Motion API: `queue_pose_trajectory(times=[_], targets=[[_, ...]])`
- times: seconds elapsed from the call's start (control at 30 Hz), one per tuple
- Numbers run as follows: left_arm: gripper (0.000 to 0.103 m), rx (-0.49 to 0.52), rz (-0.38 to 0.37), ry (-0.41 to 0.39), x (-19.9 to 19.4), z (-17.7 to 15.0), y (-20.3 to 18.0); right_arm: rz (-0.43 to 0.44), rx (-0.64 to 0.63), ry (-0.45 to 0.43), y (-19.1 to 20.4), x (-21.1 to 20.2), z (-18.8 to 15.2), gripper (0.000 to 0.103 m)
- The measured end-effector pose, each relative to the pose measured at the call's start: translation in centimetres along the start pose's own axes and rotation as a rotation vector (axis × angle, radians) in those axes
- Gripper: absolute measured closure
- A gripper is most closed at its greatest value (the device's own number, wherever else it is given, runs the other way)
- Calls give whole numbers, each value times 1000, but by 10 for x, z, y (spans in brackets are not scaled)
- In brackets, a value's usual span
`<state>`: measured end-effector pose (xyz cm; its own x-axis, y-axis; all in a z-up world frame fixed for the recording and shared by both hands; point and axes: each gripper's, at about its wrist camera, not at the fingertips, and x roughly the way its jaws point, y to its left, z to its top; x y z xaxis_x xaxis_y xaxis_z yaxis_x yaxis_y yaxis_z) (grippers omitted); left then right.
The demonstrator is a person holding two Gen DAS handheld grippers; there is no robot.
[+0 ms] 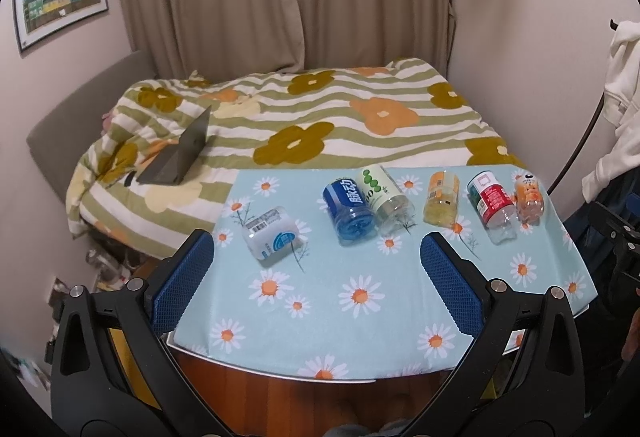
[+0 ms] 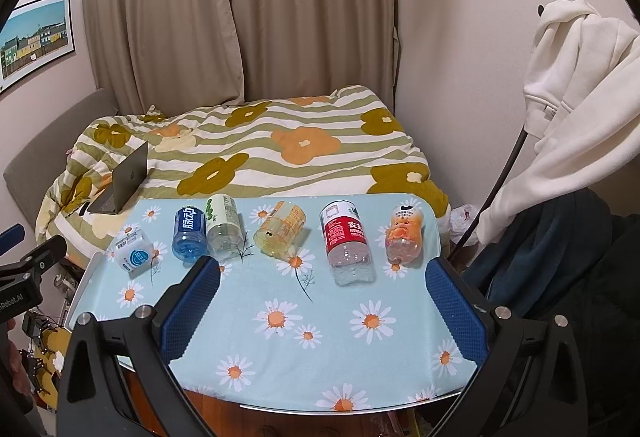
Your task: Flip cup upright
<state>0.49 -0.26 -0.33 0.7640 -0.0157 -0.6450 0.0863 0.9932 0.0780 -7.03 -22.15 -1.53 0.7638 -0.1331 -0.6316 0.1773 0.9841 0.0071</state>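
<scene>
Several cut-bottle cups lie on their sides in a row on the daisy-print table (image 1: 360,317) (image 2: 320,337). From left: a white cup (image 1: 271,233) (image 2: 133,250), a blue cup (image 1: 349,211) (image 2: 189,234), a pale green cup (image 1: 386,199) (image 2: 224,231), a yellow cup (image 1: 441,203) (image 2: 280,231), a red-label cup (image 1: 491,207) (image 2: 347,241) and an orange cup (image 1: 530,201) (image 2: 404,237). My left gripper (image 1: 316,249) is open and empty, in front of the row's left half. My right gripper (image 2: 322,275) is open and empty, in front of the yellow and red-label cups.
A bed with a flowered quilt (image 1: 304,117) lies behind the table, with an open laptop (image 1: 180,157) on it. White and dark clothes (image 2: 580,117) hang at the right. The left gripper's body (image 2: 24,269) shows at the left edge of the right wrist view.
</scene>
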Motion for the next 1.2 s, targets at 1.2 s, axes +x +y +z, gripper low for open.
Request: queue_pose_trajectory(times=[1.2], targets=[[0, -4, -4, 5, 1, -1, -1, -7, -6, 8, 13, 7, -3, 0]])
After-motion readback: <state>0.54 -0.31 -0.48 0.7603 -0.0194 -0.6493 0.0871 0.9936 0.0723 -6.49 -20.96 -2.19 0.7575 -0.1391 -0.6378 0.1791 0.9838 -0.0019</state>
